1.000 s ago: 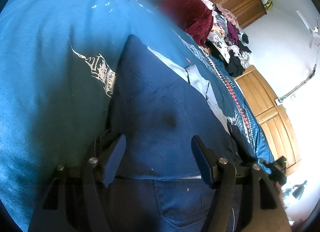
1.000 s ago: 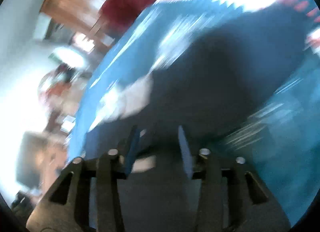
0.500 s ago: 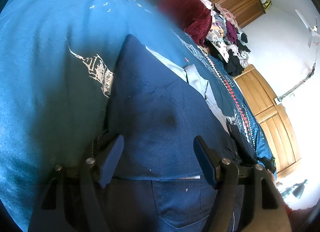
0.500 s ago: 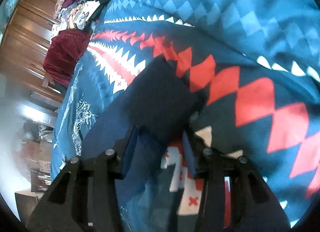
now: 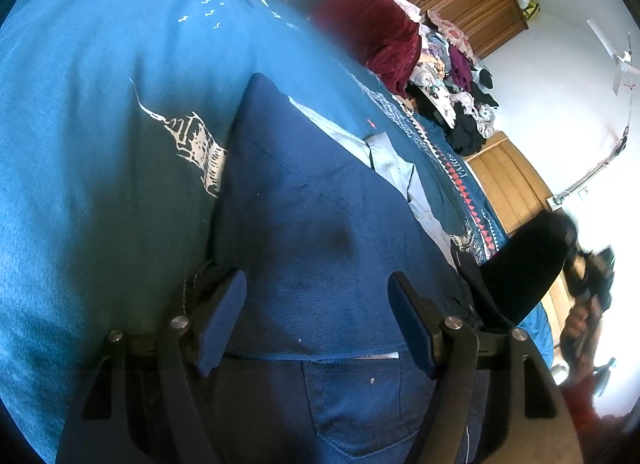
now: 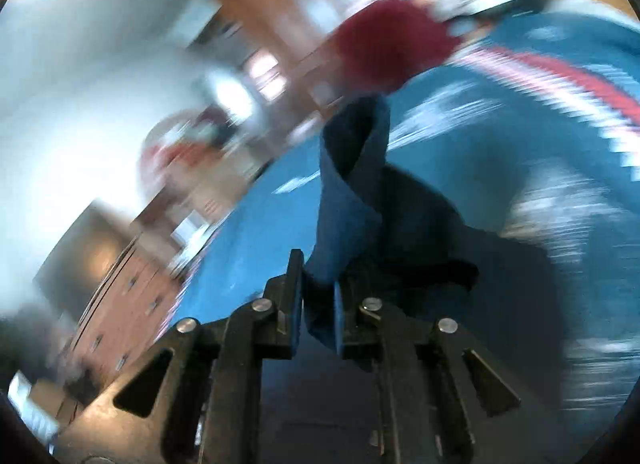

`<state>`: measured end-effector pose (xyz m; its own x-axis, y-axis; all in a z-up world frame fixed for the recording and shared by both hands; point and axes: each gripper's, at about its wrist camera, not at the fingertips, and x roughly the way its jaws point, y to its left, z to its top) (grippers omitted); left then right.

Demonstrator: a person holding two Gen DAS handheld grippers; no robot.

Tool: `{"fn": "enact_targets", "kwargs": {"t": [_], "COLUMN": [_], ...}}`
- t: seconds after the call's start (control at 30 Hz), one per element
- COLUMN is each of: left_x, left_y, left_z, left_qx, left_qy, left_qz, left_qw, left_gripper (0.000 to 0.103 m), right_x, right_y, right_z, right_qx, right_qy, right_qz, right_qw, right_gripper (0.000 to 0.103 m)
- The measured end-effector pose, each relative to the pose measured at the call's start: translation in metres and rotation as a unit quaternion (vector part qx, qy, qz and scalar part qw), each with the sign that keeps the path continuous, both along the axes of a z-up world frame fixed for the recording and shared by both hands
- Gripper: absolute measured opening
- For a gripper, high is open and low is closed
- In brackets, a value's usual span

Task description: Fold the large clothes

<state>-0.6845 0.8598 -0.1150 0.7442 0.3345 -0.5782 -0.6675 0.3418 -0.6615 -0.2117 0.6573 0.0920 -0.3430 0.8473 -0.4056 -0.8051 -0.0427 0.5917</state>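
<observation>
Left wrist view: left gripper (image 5: 316, 320) jaws spread wide, gripping nothing. Dark blue jeans (image 5: 320, 232) lie folded on the blue bedspread (image 5: 100, 143), directly under and ahead of the 2 fingers; back pocket sits just below the jaws. Maroon cloth pile (image 5: 380, 35) far ahead.

Right wrist view: heavy motion blur. Right gripper (image 6: 318, 304) jaws clenched on a jeans leg end (image 6: 352, 183), which curls ahead from between the fingers, above the bedspread.
</observation>
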Motion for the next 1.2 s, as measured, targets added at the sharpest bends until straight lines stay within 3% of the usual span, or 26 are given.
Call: {"fn": "enact_targets", "kwargs": {"t": [0.07, 0.17, 0.27, 0.37, 0.43, 0.53, 0.6, 0.7, 0.73, 0.77, 0.87, 1.0, 1.2], "left_x": [-0.001, -0.004, -0.007, -0.010, -0.013, -0.015, -0.017, -0.017, -0.017, -0.017, -0.017, -0.030, -0.042], "left_y": [-0.001, -0.002, -0.002, -0.003, -0.003, -0.005, -0.006, -0.006, -0.007, -0.007, -0.011, -0.020, -0.024], "left_z": [-0.001, -0.002, -0.004, -0.004, -0.005, -0.005, -0.004, -0.003, -0.002, -0.001, 0.003, 0.008, 0.002], "left_qx": [0.000, 0.000, 0.000, 0.001, 0.003, 0.005, 0.006, 0.007, 0.008, 0.008, 0.009, 0.016, 0.015], "left_qy": [-0.002, -0.011, -0.016, -0.019, -0.022, -0.026, -0.028, -0.024, -0.022, -0.021, -0.022, -0.040, -0.069], "left_qz": [0.000, -0.001, -0.001, -0.001, -0.003, -0.005, -0.006, -0.006, -0.006, -0.005, 0.001, 0.025, 0.034], "left_qw": [1.0000, 0.9999, 0.9999, 0.9998, 0.9997, 0.9996, 0.9996, 0.9997, 0.9997, 0.9997, 0.9997, 0.9987, 0.9969], "left_gripper": [0.076, 0.076, 0.077, 0.077, 0.078, 0.080, 0.080, 0.080, 0.080, 0.080, 0.080, 0.080, 0.080], "right_x": [-0.069, -0.136, -0.176, -0.192, -0.190, -0.165, -0.131, -0.082, -0.075, -0.072, -0.099, -0.171, -0.251], "right_y": [0.044, 0.083, 0.101, 0.097, 0.092, 0.061, 0.035, 0.012, 0.012, 0.014, 0.027, 0.054, 0.090], "right_z": [-0.021, -0.063, -0.106, -0.130, -0.126, -0.105, -0.098, -0.111, -0.115, -0.118, -0.112, -0.111, -0.131], "right_qx": [-0.013, -0.050, -0.095, -0.131, -0.136, -0.105, -0.090, -0.120, -0.134, -0.141, -0.127, -0.106, -0.112], "right_qy": [-0.008, -0.026, -0.031, -0.035, -0.046, -0.043, -0.046, -0.045, -0.042, -0.035, -0.043, -0.093, -0.186], "right_qz": [0.061, 0.109, 0.146, 0.163, 0.160, 0.145, 0.109, 0.050, 0.050, 0.054, 0.096, 0.167, 0.206], "right_qw": [0.998, 0.992, 0.984, 0.977, 0.977, 0.983, 0.989, 0.991, 0.989, 0.988, 0.986, 0.976, 0.954], "right_gripper": [0.012, 0.012, 0.013, 0.017, 0.032, 0.051, 0.056, 0.051, 0.039, 0.033, 0.033, 0.054, 0.053]}}
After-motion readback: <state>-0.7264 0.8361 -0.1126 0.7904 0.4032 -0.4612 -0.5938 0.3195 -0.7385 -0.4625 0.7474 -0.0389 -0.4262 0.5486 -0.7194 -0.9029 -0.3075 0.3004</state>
